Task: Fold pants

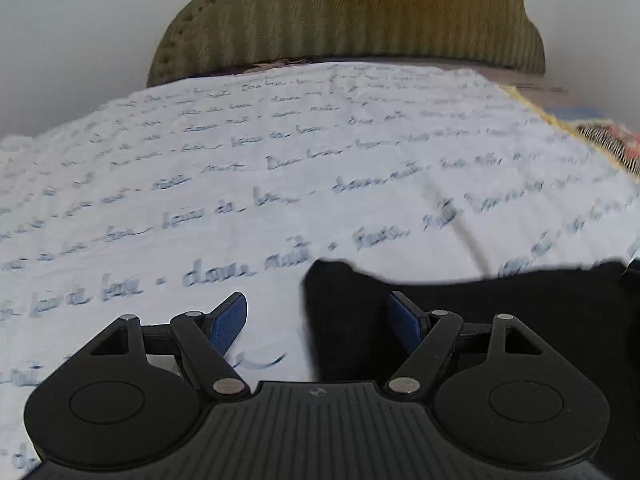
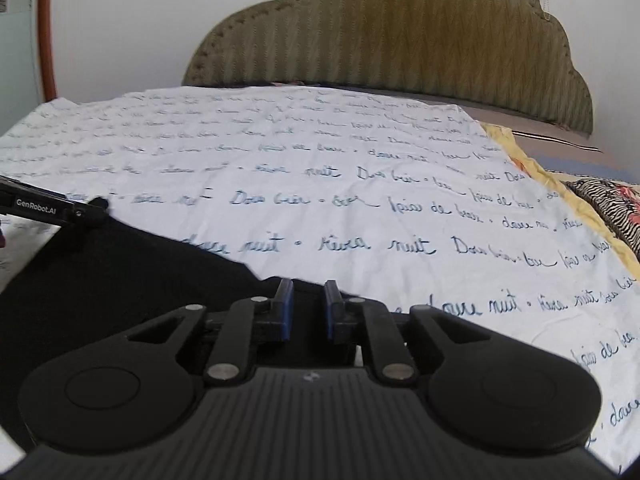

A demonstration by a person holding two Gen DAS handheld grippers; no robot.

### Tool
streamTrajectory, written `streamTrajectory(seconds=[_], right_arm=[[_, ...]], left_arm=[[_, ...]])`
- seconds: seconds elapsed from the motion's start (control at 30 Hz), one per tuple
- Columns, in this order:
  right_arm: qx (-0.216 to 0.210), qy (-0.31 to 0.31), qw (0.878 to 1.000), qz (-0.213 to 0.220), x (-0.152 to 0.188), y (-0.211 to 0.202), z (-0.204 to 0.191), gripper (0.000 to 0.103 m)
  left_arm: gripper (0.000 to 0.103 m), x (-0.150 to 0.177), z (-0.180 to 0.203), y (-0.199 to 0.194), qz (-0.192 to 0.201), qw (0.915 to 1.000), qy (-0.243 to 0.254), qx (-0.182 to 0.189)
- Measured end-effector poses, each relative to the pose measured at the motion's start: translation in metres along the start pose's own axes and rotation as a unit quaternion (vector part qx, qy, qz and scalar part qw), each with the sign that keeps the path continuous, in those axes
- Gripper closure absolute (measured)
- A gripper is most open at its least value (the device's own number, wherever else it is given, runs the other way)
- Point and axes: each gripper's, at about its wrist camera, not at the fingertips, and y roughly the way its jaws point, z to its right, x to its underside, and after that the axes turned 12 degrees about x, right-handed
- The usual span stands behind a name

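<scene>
Black pants (image 2: 120, 276) lie flat on bed sheet (image 2: 360, 184), white with blue cursive script printed in rows. In right wrist view the pants fill the lower left, their far edge running diagonally from the left side down toward the right tool (image 2: 306, 308). In left wrist view the pants (image 1: 500, 312) sit lower right, one corner poking up just left of the tool's right blue pad.

Left tool (image 1: 318, 318): jaws wide apart, nothing clamped. Left pad hangs over bare sheet (image 1: 280, 160), right pad over black fabric; pants edge lies between the pads but neither presses on it. Contact with the fabric underneath cannot be told. Same tool shows in right wrist view at far left (image 2: 96, 210), black body with white lettering, tip at the pants' far left corner.

Right tool: blue pads nearly together, a narrow gap left between them. Pads sit right at the pants edge where fabric meets sheet. Whether cloth is pinched in the gap cannot be told; the area between the pads is dark and the fabric is black.

Olive-green ribbed headboard (image 2: 400, 32) with scalloped top stands at the far end of the bed against a white wall (image 2: 140, 20). Yellow-edged patterned blanket (image 2: 600, 204) with zebra stripes lies at the right side of the sheet. Left wrist view is motion blurred.
</scene>
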Motion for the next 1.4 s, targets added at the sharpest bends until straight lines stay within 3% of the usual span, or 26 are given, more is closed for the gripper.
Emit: streamTrajectory(seconds=[0.07, 0.13, 0.17, 0.3, 0.37, 0.53, 0.67, 0.73, 0.8, 0.9, 1.0, 1.1, 1.17, 1.2, 1.27, 1.37, 1.4], right_arm=[[0.010, -0.027, 0.999, -0.013, 0.005, 0.002, -0.007, 0.083], [0.053, -0.048, 0.997, -0.013, 0.006, 0.002, -0.013, 0.081], [0.048, -0.043, 0.998, 0.000, 0.002, -0.005, -0.015, 0.079], [-0.074, -0.021, 0.996, 0.052, -0.032, -0.031, -0.040, 0.077], [-0.128, -0.040, 0.990, 0.052, -0.052, -0.025, -0.064, 0.074], [-0.227, -0.070, 0.971, -0.012, -0.081, 0.031, -0.121, 0.066], [-0.261, -0.062, 0.960, -0.074, -0.089, 0.081, -0.153, 0.046], [-0.279, -0.050, 0.954, -0.100, -0.087, 0.101, -0.160, 0.048], [-0.308, -0.033, 0.943, -0.119, -0.085, 0.112, -0.164, 0.086], [-0.303, -0.054, 0.945, -0.105, -0.085, 0.110, -0.170, 0.092], [-0.285, -0.029, 0.955, -0.084, -0.091, 0.107, -0.172, 0.094], [-0.232, -0.029, 0.968, -0.095, -0.088, 0.127, -0.181, 0.098], [-0.225, 0.001, 0.969, -0.102, -0.085, 0.137, -0.177, 0.098], [-0.220, 0.019, 0.971, -0.092, -0.086, 0.131, -0.170, 0.089], [-0.209, 0.026, 0.977, -0.045, -0.094, 0.103, -0.152, 0.083], [-0.201, 0.011, 0.980, 0.009, -0.100, 0.052, -0.116, 0.061], [-0.197, 0.000, 0.980, 0.019, -0.098, 0.034, -0.108, 0.059]], left_arm=[[0.026, 0.006, -0.009, -0.007, -0.002, 0.9999, -0.015, 0.007], [0.026, 0.009, -0.021, -0.013, -0.009, 0.9985, -0.046, 0.029], [0.026, 0.012, -0.027, -0.016, -0.010, 0.9974, -0.061, 0.038], [0.026, 0.026, -0.039, -0.028, -0.025, 0.9911, -0.109, 0.072], [0.026, 0.037, -0.032, -0.039, -0.021, 0.9907, -0.108, 0.080], [0.026, 0.064, -0.001, -0.060, -0.019, 0.9963, -0.045, 0.070], [0.026, 0.075, 0.010, -0.066, -0.019, 0.9970, -0.013, 0.074], [0.026, 0.079, 0.010, -0.066, -0.018, 0.9964, -0.013, 0.082], [0.026, 0.081, 0.007, -0.066, -0.022, 0.9950, -0.019, 0.095], [0.026, 0.084, 0.002, -0.067, -0.022, 0.9935, -0.020, 0.110], [0.026, 0.086, 0.003, -0.066, -0.020, 0.9937, -0.018, 0.109], [0.026, 0.087, 0.008, -0.069, -0.021, 0.9948, -0.008, 0.099], [0.026, 0.085, 0.007, -0.072, -0.024, 0.9948, -0.011, 0.099], [0.026, 0.083, 0.005, -0.074, -0.025, 0.9947, -0.015, 0.099], [0.026, 0.078, 0.000, -0.075, -0.027, 0.9943, -0.023, 0.100], [0.026, 0.067, -0.006, -0.071, -0.025, 0.9932, -0.042, 0.105], [0.026, 0.063, -0.011, -0.069, -0.022, 0.9921, -0.052, 0.112]])
